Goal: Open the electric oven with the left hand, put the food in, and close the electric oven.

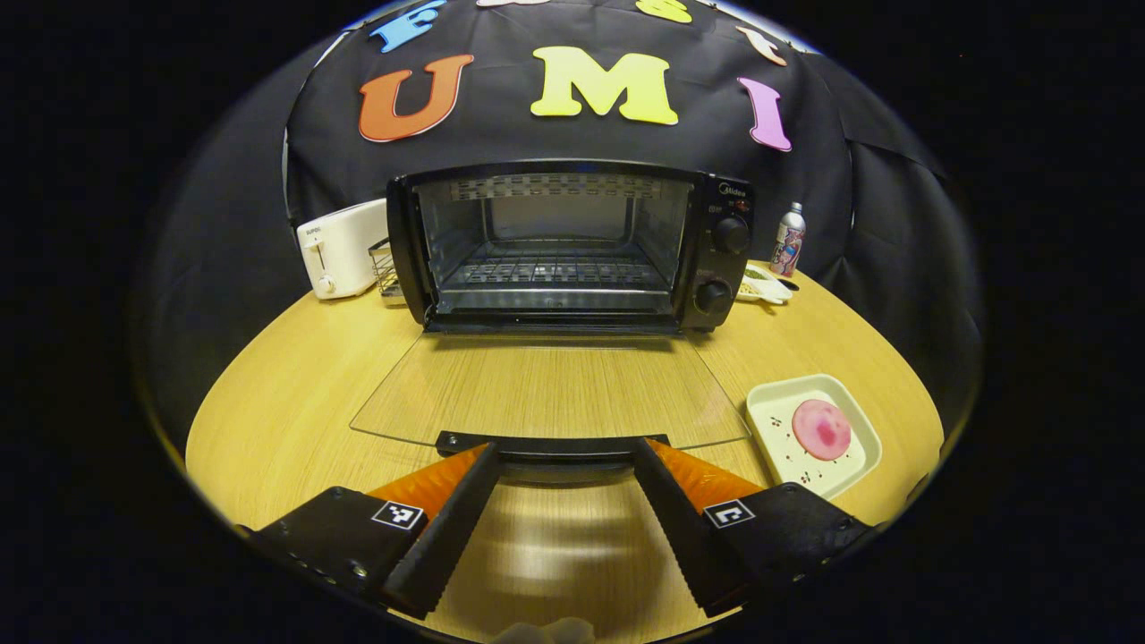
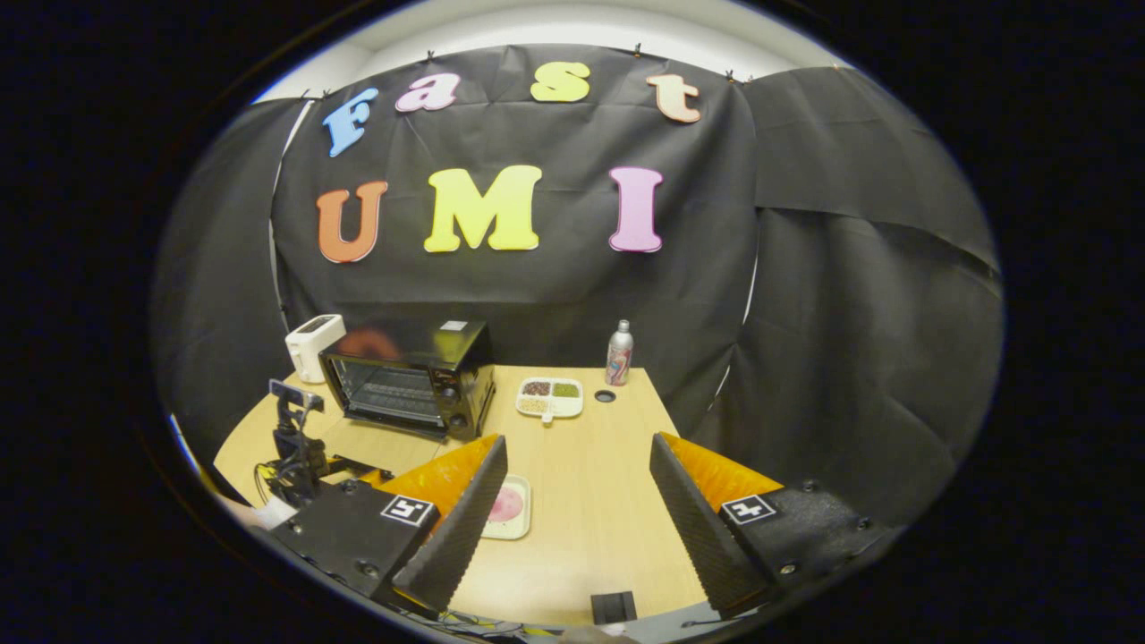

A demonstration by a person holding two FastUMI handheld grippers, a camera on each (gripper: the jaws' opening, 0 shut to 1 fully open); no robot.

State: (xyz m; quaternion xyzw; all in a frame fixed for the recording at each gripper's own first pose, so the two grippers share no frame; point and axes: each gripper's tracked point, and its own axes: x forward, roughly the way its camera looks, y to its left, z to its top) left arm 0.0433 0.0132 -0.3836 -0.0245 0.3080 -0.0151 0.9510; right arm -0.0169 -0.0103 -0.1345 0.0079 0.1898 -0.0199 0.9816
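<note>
The left gripper (image 1: 565, 501) has its jaws spread wide and clamped on nothing; they sit just short of the black bar handle (image 1: 553, 444) at the front edge of the clear glass oven door (image 1: 550, 389), one finger to each side of it, and I cannot tell whether either touches it; the door lies folded fully down, flat over the round pale wooden desk (image 1: 295, 385), so the opening step looks done. Beyond the door the black electric toaster oven (image 1: 572, 246) stands with its chamber open and its wire rack (image 1: 555, 268) bare. The food, a round pink patty (image 1: 821, 428), lies on a square cream plate (image 1: 845, 465) on the desk, to the right of the lowered door and well apart from the chamber; it is not yet inside.

The right gripper (image 2: 579, 510) hangs high and far back, jaws likewise apart and empty; past its near finger the plate shows again on the desk, in front of the oven.

Judged so: one step of three is finished; picking up the food, placing it on the rack and closing the door remain.
</note>
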